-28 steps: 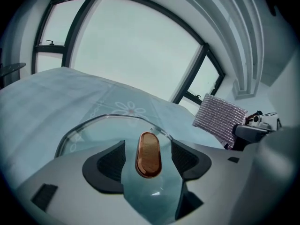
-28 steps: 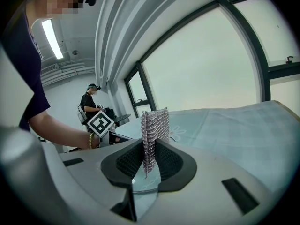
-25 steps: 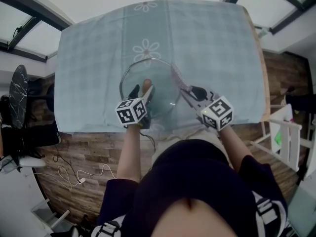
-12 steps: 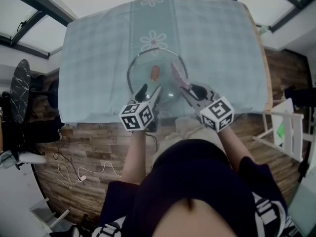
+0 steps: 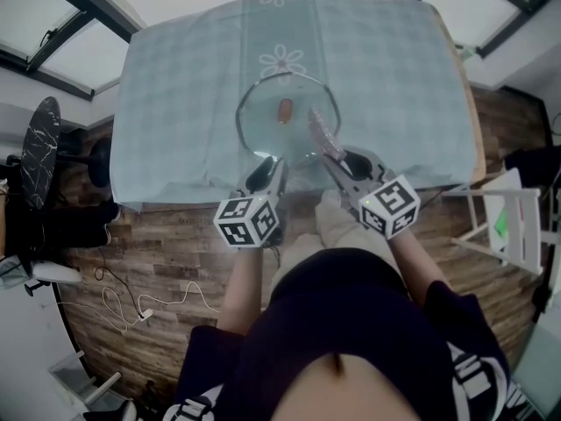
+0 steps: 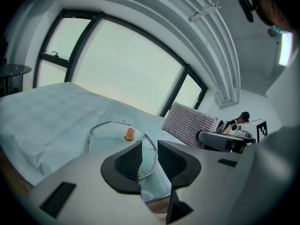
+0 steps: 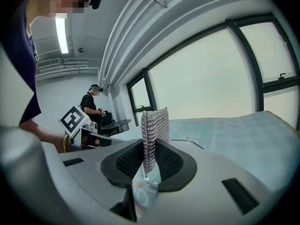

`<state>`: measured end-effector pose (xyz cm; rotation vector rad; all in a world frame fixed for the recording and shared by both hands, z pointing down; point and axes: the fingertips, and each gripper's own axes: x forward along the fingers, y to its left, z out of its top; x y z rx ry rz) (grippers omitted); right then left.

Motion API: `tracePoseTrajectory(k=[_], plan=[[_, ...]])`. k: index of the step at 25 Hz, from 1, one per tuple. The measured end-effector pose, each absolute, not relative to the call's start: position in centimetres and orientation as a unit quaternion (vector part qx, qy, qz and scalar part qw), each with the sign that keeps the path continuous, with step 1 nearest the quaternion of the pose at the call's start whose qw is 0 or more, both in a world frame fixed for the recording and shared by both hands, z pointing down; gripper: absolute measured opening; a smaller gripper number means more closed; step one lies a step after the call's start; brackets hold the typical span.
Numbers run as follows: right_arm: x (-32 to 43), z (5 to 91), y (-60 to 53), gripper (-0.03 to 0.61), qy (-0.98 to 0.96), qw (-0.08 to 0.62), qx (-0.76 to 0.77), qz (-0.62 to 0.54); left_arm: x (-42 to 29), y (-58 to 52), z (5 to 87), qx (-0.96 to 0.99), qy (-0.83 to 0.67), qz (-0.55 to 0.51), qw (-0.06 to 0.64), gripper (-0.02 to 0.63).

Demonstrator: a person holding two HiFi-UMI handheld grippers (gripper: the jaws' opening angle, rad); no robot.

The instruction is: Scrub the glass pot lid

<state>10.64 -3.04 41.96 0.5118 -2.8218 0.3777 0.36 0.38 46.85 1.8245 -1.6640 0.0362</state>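
I am pulling my left gripper back off the glass lid, which is lying flat on the tablecloth, its empty jaws just closing partway, while my right gripper, tilting slightly downward, is clamping the scrub pad.

1. My left tongs pull back from around the knob of the glass lid and now sit at its near rim.
2. Their jaws have just been closing to a narrower gap, with nothing gripped between them.
3. The knob now stands uncovered.
4. My right tongs, carrying the mesh scrub pad, draw back toward the near edge of the bench.
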Motion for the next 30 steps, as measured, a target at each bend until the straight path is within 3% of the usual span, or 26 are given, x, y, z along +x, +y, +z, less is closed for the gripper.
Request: tracePoseTrajectory(k=[11,30], plan=[[11.1,41.6,3.8,0.078,-0.967,0.152,0.167,0.12,0.9,6.3,45.1,0.702,-0.637,0.011,0.317,0.003],[12.0,40.9,9.0,0.077,-0.968,0.136,0.164,0.135,2.0,11.1,44.2,0.697,-0.65,0.0,0.301,0.0]])
